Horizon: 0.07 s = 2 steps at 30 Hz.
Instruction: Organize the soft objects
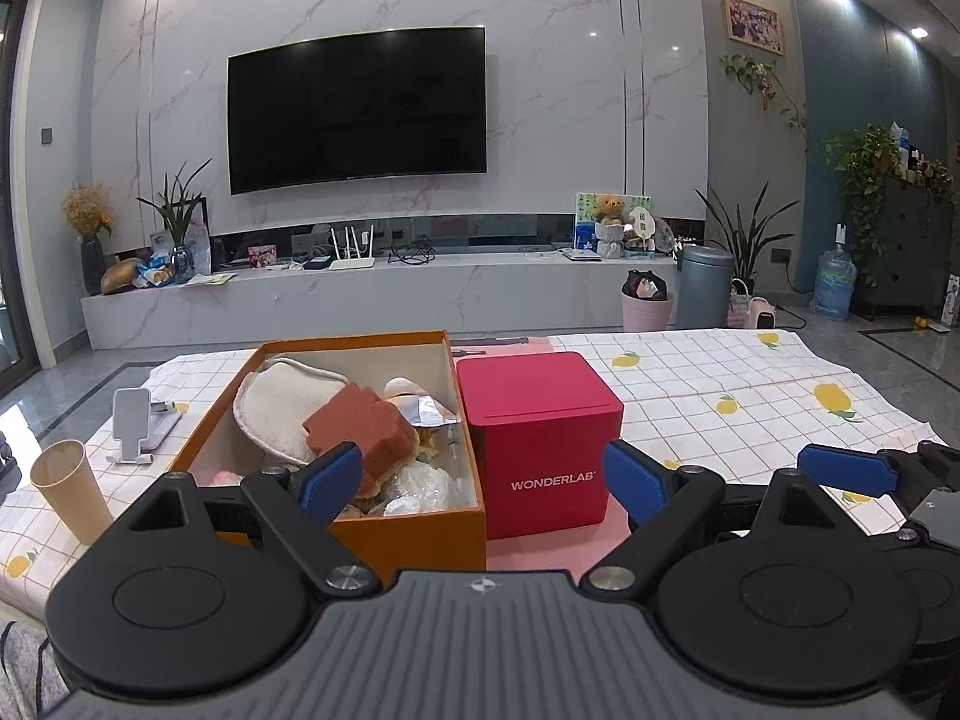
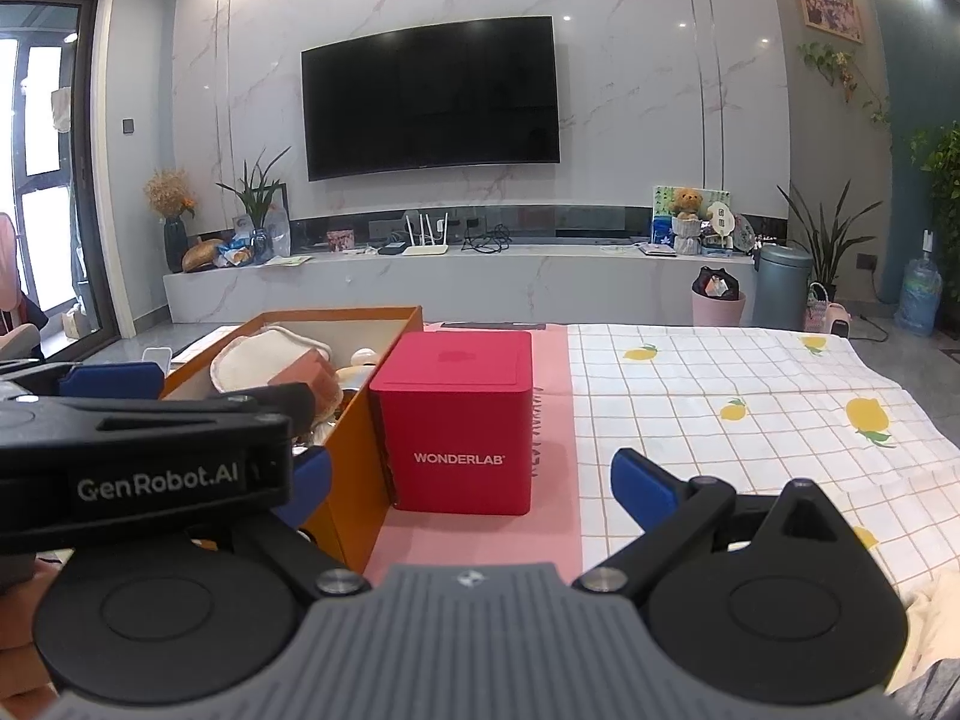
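1. The left claw (image 1: 483,477) stands wide open with nothing between its blue fingertips (image 1: 331,480). It hovers low over the near edge of the tabletop (image 1: 690,384), which is covered by a checked cloth printed with yellow lemons.
2. The right claw (image 2: 471,489) is also spread wide and empty. It sits just beside the left one, whose black body crosses the left side of the right wrist view.
3. An orange box (image 1: 414,531) stands open on the tabletop ahead of the left claw. It holds the soft objects: a round cream pad (image 1: 282,399) leaning against the far left wall, a reddish-brown sponge (image 1: 360,429) resting in front of it, and crumpled clear wrappers (image 1: 420,483) below.
4. A red cube box (image 1: 540,438) marked WONDERLAB stands closed, touching the right wall of the orange box, on a pink strip of the cloth.
5. A tan paper cup (image 1: 69,489) stands upside down to the left of the orange box, near a white phone stand (image 1: 133,423).
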Motion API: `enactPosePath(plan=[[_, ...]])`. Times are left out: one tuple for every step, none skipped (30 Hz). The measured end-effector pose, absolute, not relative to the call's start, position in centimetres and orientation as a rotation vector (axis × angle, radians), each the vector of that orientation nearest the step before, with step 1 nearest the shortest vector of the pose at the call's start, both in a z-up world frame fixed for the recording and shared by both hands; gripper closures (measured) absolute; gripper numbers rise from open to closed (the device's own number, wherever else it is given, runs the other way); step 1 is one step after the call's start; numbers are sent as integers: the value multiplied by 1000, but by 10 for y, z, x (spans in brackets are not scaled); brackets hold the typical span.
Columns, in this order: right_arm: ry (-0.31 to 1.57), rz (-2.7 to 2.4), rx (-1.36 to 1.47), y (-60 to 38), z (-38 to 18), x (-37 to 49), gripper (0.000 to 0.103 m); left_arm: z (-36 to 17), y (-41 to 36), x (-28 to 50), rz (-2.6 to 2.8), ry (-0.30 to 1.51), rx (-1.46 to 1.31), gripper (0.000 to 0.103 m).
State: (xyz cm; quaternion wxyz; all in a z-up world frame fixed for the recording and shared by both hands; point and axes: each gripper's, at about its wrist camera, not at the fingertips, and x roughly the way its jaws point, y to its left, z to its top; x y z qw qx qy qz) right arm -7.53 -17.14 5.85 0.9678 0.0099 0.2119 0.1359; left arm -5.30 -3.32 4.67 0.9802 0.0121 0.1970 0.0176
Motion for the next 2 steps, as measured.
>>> enactPosePath(plan=[[427, 273, 20, -172, 59, -75, 6, 47, -33, -53, 37, 397, 22, 0], [426, 273, 19, -172, 59, -75, 6, 47, -34, -53, 40, 397, 20, 0]])
